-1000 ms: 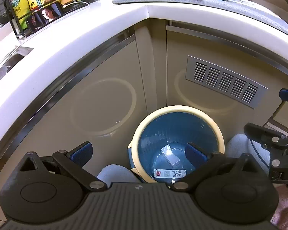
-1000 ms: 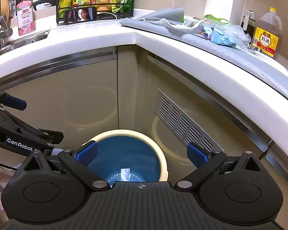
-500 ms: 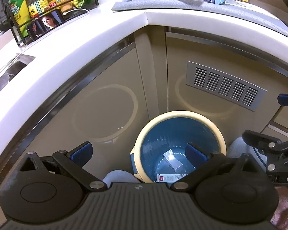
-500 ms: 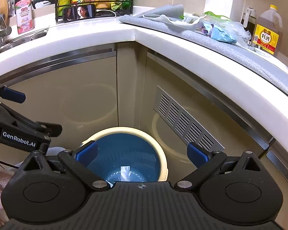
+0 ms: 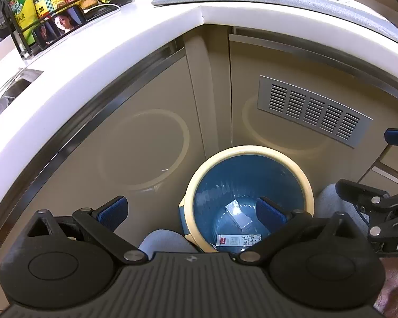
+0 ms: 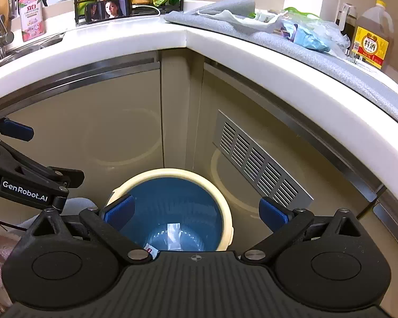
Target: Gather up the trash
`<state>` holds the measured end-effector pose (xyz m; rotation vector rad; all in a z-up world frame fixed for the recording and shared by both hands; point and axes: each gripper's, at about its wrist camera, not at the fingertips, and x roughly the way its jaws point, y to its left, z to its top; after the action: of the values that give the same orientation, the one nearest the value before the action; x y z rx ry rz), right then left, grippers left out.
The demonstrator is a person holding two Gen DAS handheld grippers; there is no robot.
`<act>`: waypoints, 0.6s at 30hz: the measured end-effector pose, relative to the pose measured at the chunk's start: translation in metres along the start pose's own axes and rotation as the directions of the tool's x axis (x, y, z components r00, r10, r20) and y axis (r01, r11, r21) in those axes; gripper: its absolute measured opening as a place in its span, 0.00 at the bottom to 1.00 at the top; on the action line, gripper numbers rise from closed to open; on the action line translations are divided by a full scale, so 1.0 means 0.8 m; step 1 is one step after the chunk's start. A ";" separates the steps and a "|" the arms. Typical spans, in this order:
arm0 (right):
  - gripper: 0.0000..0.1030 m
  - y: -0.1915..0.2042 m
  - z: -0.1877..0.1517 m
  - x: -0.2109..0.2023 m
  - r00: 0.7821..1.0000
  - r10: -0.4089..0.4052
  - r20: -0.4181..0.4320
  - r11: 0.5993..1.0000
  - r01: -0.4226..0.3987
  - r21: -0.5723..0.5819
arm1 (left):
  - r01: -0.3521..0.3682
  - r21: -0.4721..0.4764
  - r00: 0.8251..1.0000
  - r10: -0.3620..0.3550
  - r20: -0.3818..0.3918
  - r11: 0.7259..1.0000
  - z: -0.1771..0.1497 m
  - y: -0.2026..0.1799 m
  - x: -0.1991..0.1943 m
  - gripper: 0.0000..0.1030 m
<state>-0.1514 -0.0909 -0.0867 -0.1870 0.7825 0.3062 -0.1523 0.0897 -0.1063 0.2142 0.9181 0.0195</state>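
Hanging spread and empty above the bin (image 6: 226, 206), both tongs, left (image 5: 192, 208) and right (image 6: 196, 209), face trash (image 6: 305, 33) up on the bench (image 6: 225, 45), nearer the right.

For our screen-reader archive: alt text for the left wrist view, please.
The open, empty left gripper hovers above a blue trash bin with a cream rim, holding two small packets, in a kitchen cabinet corner under a white countertop.

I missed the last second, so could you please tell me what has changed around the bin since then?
Both open grippers, left and right, rose slightly and drew back from the round cream-rimmed blue bin; nothing was gripped or released. The two wrappers inside stayed put.
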 end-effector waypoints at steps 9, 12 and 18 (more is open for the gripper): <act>0.97 -0.001 -0.003 0.009 1.000 0.010 -0.028 1.000 -0.010 0.006 | 0.004 0.010 1.000 -0.003 -0.018 1.000 0.001 -0.003 0.009 1.00; 0.97 -0.002 -0.003 0.013 0.999 0.013 -0.039 1.000 -0.013 0.009 | 0.004 0.016 1.000 -0.003 -0.022 1.000 0.001 -0.005 0.012 1.00; 0.97 -0.005 -0.005 0.021 0.998 0.023 -0.062 1.000 -0.022 0.016 | 0.010 0.024 0.999 -0.009 -0.039 1.000 0.001 -0.008 0.020 1.00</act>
<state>-0.1411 -0.0923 -0.1013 -0.1745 0.8490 0.3166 -0.1427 0.0854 -0.1194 0.2328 0.9588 0.0033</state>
